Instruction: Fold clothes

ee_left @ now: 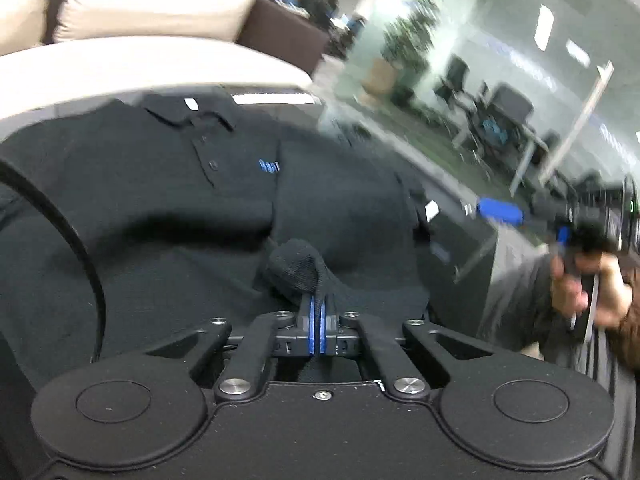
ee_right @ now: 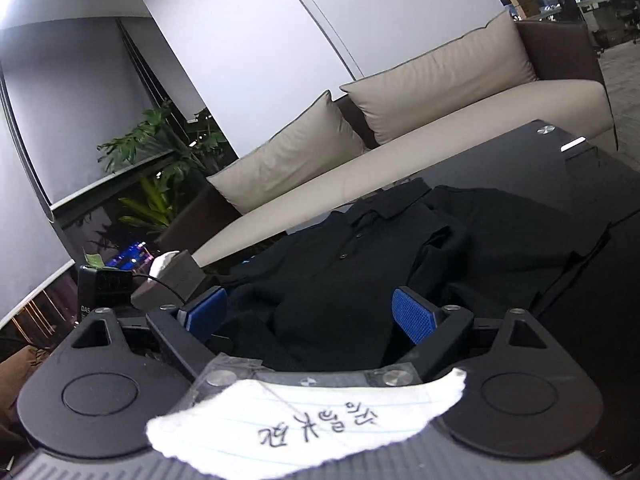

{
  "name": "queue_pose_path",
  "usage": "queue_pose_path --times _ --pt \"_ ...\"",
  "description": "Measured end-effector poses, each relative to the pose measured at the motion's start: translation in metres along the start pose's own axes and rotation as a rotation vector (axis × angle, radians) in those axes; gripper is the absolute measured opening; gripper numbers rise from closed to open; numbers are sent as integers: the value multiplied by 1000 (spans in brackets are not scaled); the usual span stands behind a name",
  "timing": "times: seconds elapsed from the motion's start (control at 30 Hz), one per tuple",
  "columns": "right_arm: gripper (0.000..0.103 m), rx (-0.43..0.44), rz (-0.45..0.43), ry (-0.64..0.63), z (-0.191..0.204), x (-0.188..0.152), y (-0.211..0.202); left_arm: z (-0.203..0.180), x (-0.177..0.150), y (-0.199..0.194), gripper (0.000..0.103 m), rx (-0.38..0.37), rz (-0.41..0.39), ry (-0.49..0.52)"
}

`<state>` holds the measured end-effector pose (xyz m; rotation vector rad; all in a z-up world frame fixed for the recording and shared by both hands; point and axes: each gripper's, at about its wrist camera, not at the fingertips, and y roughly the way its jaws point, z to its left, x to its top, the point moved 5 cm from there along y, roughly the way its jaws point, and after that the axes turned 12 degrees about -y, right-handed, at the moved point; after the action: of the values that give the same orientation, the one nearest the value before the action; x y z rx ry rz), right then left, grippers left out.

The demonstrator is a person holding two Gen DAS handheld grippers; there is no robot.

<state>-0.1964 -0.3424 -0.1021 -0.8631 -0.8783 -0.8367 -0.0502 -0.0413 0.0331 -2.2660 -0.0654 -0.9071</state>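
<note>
Black polo shirt (ee_left: pixel 168 184): lies on a glossy dark table (ee_right: pixel 532 152), collar toward the beige sofa (ee_right: pixel 400 120), one side folded over the front; blue chest logo partly covered.

Left gripper (ee_left: pixel 318 320): blue-padded fingers pressed together, a bunched tuft of the shirt's fabric pinched between them and raised above the rest.

Right gripper (ee_right: pixel 310 312): fingers spread wide, nothing between them; it hangs over the near edge of the shirt, not touching. In the left view it appears at far right, blurred, in the person's hand (ee_left: pixel 592 284).

Paper note (ee_right: pixel 304 416): handwritten, taped to the right gripper's body.

Potted plant (ee_right: pixel 160 168): beside the sofa.
</note>
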Motion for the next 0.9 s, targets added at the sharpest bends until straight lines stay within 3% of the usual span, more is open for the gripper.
queue_pose_path --times 0.13,0.2,0.4,0.43,0.53,0.57,0.6,0.63,0.7,0.73,0.83,0.9 --pt "92 10 -25 30 0 3 0 -2 41 -32 0 -35 -139 -65" --pt "92 10 -35 54 -4 3 -1 3 75 -51 0 0 -213 -67" --pt "92 8 -50 92 -12 0 -3 72 181 -100 0 256 -416 -89" --pt "92 8 -51 93 -12 0 -3 88 192 -101 0 312 -415 -91" --pt "92 5 -46 92 -13 -1 -2 138 206 -86 4 525 -313 -87" --pt "92 3 -41 93 -13 -2 -1 143 200 -82 6 568 -300 -71" --pt "92 0 -33 94 -13 -2 0 147 194 -79 17 606 -286 -54" --pt "92 -2 -25 94 -13 -2 1 144 184 -77 38 588 -279 -35" --pt "93 -6 -1 85 -13 -3 4 129 157 -75 70 520 -278 -22" --pt "94 -15 14 69 -13 -3 7 121 144 -74 80 487 -277 -16" --pt "95 -61 73 3 -15 5 21 102 101 -76 89 434 -290 -49" --pt "95 -103 116 -27 -23 13 37 102 74 -72 90 405 -295 -129"
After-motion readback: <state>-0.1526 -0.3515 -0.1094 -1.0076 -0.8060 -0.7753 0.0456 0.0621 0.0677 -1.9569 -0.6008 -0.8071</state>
